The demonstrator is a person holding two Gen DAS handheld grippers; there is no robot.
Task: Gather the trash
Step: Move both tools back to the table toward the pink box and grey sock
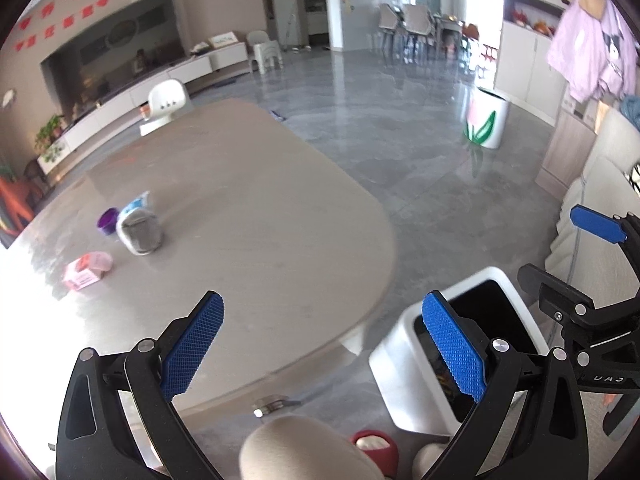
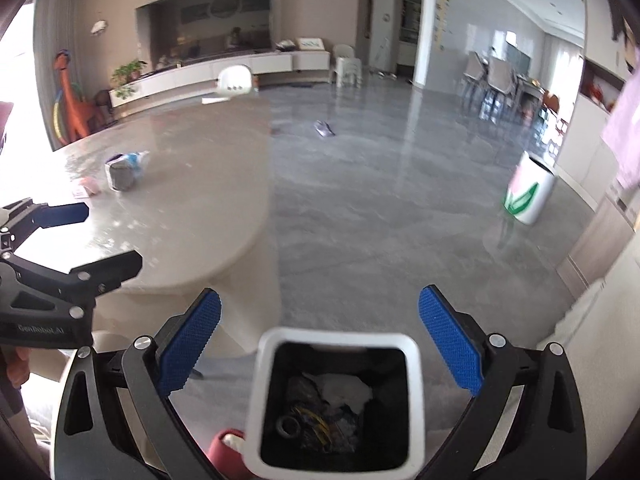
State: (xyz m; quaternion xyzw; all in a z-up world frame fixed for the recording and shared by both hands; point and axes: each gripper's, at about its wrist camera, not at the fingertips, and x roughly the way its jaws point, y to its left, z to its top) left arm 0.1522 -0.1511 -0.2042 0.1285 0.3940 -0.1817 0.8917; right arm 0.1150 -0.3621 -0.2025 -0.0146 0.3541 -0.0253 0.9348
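Beside the rounded end of a beige table (image 1: 248,216), on grey polished floor, a white square trash bin (image 2: 334,404) with a black liner is seen from directly above in the right wrist view, framed between the blue-padded fingers of the right gripper (image 2: 319,344), whose jaws are spread wide with nothing between them. Inside the bin, crumpled white paper, a dark ring-shaped item and some dark and yellow scraps are visible. In the left wrist view the left gripper (image 1: 323,346) is likewise held with its jaws wide apart and empty, above the near edge of the table, with the bin (image 1: 404,384) lying low at its right and the other gripper just beyond it. Three pieces of trash are left on the tabletop, well apart from both grippers: a pink carton (image 1: 87,271) lying on its side, a clear plastic cup (image 1: 140,232) holding something dark with a blue-and-white wrapper at its top, and a small purple cup (image 1: 108,221) touching or just behind the clear one. At the far end of the table a white stand-like object (image 1: 165,106) is seen. Farther off, on the floor, a white bin painted with a pink tulip (image 1: 486,120) stands near the cabinets.
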